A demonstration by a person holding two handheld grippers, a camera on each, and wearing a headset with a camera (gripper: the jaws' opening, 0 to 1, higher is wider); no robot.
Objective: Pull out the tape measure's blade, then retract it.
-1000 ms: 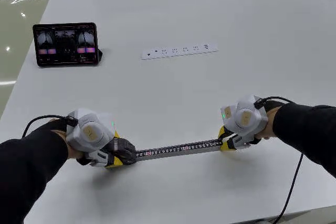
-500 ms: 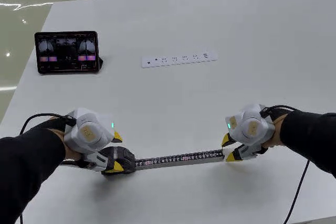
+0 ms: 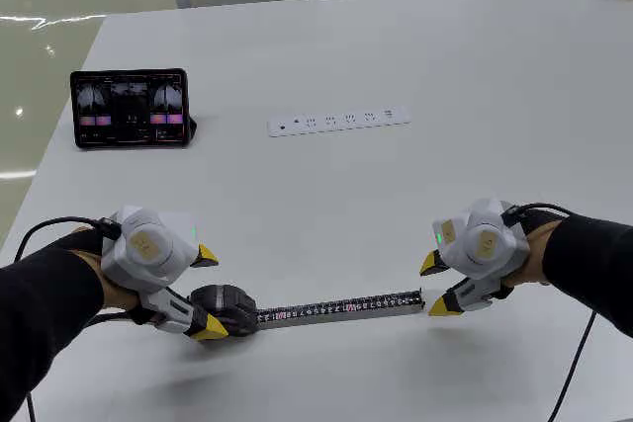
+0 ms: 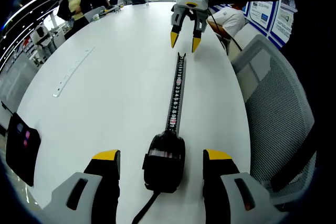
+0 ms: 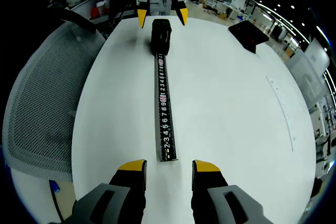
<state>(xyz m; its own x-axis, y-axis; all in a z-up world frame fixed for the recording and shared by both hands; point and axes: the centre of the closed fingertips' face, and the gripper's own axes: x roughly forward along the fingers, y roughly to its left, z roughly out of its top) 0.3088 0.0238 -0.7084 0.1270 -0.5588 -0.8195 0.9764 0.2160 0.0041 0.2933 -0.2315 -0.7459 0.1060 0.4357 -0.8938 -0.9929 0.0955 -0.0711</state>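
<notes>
Black tape measure case (image 4: 165, 162) flat on white table (image 3: 415, 46), between spread jaws of left gripper (image 3: 209, 294), clear of both. Blade (image 5: 164, 108) extended toward right gripper (image 5: 168, 167), tip just short of its 2 parted jaws, nothing grasped.

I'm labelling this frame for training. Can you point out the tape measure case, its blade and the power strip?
tape measure case (image 3: 229, 303), head view, top of the dark housing.
blade (image 5: 164, 114), right gripper view, midway along its printed scale.
power strip (image 3: 336, 122), head view, middle of its white top face.
</notes>
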